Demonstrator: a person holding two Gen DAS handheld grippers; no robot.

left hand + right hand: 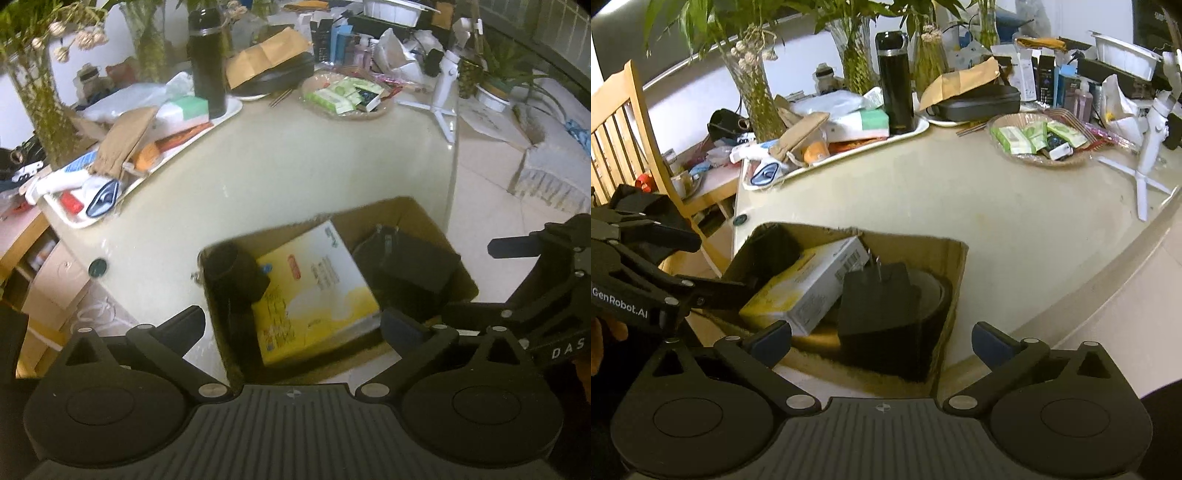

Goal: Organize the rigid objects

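Both grippers hover over the cardboard box (424,218) at the near edge of the tabletop (277,158). The left gripper (293,326) has its fingers spread wide with nothing between them. The right gripper (882,338) is likewise fully open and empty.

The box already holds three rigid items. A yellow-and-white carton (317,291) leans tilted across the middle. A black cylindrical object (236,277) rests against the carton's left side. A black plug adapter (882,295), prongs up, sits at the right over what appears to be a round black item.

The step in hand appears to be release and withdrawal. To do it well, lift each gripper clear of the box walls before moving sideways, so that no finger catches the cardboard rim or the tilted carton. Keep the two grippers apart; they work close together here.

Surroundings:
- A white tray (919,129) to the far left carries a black flask (895,81), packets and pouches.
- A shallow basket (1039,162) further back holds green sachets.
- A white tripod stand (1148,147) stands at the right edge.
- Glass vases with greenery line the rear.
- A wooden chair (624,122) stands beside the tabletop on the left.

The open tabletop between box and tray is unobstructed. The tripod legs and the flask would tip easily if brushed.
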